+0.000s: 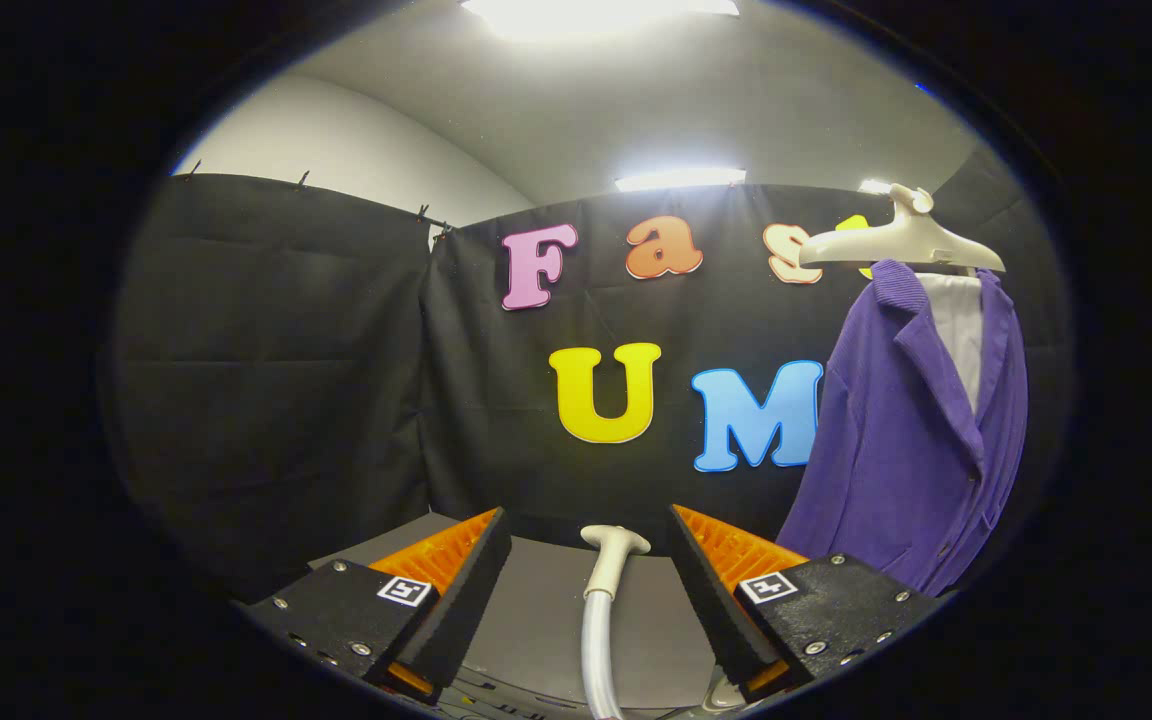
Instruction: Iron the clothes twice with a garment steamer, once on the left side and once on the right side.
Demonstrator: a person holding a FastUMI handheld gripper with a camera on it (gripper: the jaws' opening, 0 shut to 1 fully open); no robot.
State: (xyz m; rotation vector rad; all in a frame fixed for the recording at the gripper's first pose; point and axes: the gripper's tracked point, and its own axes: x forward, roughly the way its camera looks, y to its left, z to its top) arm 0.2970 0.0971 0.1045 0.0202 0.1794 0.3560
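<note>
Nearest of all, the gripper (591, 560) hangs low over the counter (546, 610) with its jaws spread wide and nothing held. Each finger (456, 590) carries a small square marker on its top face, and both slope inward toward the gap.

Between the fingers stands the steamer (608, 560), upright, its pale head sitting just ahead of the tips. A light, smooth hose (594, 650) runs down from the handle toward the camera, passing through the middle of the gap. Neither finger touches the steamer or the hose; there is clear space on both sides. The grey counter stretches under all of this and ends at the black cloth wall (336, 350) behind.

Off to the right, beyond the right finger, a purple jacket (896, 450) hangs on a pale hanger (901, 240). It faces partly sideways, lapels open, with a strip of white lining (961, 330) showing at the neck. Its lower hem drops behind the right finger, so where it ends cannot be told. The jacket is well apart from the steamer.

Above the cloth wall, a white wall and ceiling show, with bright lamps (681, 178) overhead.
</note>
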